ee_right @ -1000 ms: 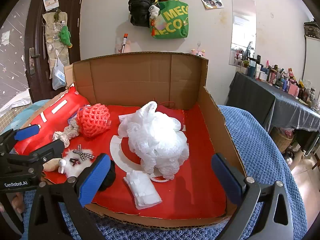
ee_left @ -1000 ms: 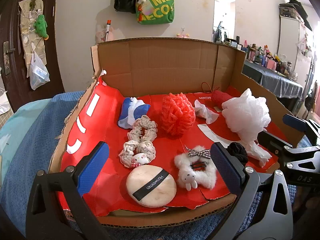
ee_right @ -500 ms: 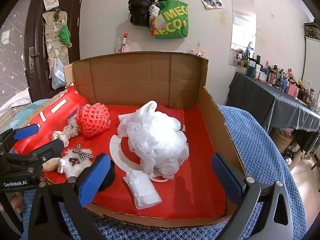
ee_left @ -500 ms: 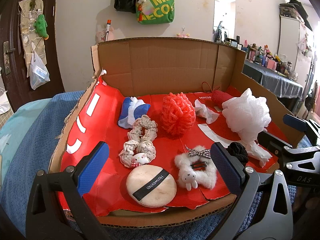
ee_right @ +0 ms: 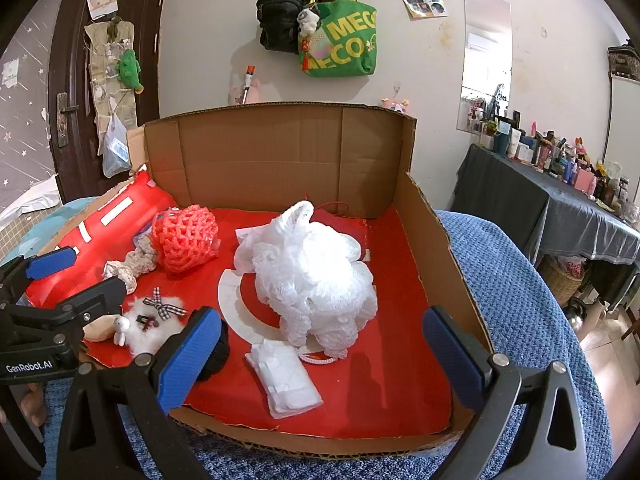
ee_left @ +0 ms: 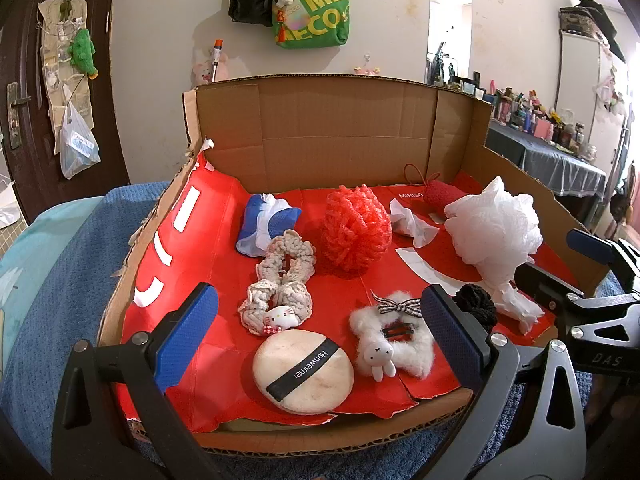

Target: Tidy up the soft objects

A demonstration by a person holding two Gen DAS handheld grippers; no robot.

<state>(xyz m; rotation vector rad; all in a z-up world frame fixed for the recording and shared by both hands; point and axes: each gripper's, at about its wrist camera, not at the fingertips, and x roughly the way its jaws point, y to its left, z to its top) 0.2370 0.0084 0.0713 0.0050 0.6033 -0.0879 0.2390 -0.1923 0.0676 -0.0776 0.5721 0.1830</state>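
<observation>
Change against the pictures of a second ago: none to be seen; both claws and every item lie as they did, so the sorting stands paused and the stage cannot be judged

Box [ee_left: 340, 120]: cardboard, red-lined, open at the near side, walls at 9, 12 and 3 o'clock; rests on a blue towel [ee_left: 68, 248]

Contents, left to right, left wrist view:
- blue and white pouch [ee_left: 266, 224], 11 o'clock
- cream scrunchies [ee_left: 280, 280] with cat charm, centre-left
- powder puff [ee_left: 303, 376], 6 o'clock, just beside the torn near edge
- red mesh ball [ee_left: 357, 232], centre
- furry white clip [ee_left: 394, 340] with checked bow, 5 o'clock
- dark red roll [ee_left: 442, 197], 1 o'clock, near the back wall
- black scrunchie [ee_left: 478, 306], partly behind a claw finger
- white bath pouf [ee_left: 496, 228], 3 o'clock
- folded white wipe [ee_right: 286, 380], right wrist view, 6 o'clock

Left claw [ee_left: 316, 340]: spread wide, holding nothing, at the near edge over the puff
Right claw [ee_right: 320, 356]: spread wide, holding nothing, over the wipe

Open room: bare red floor along the 3 o'clock wall and along the 9 o'clock slope; the centre is crowded, items nearly touching; entry is easiest over the low near edge
</observation>
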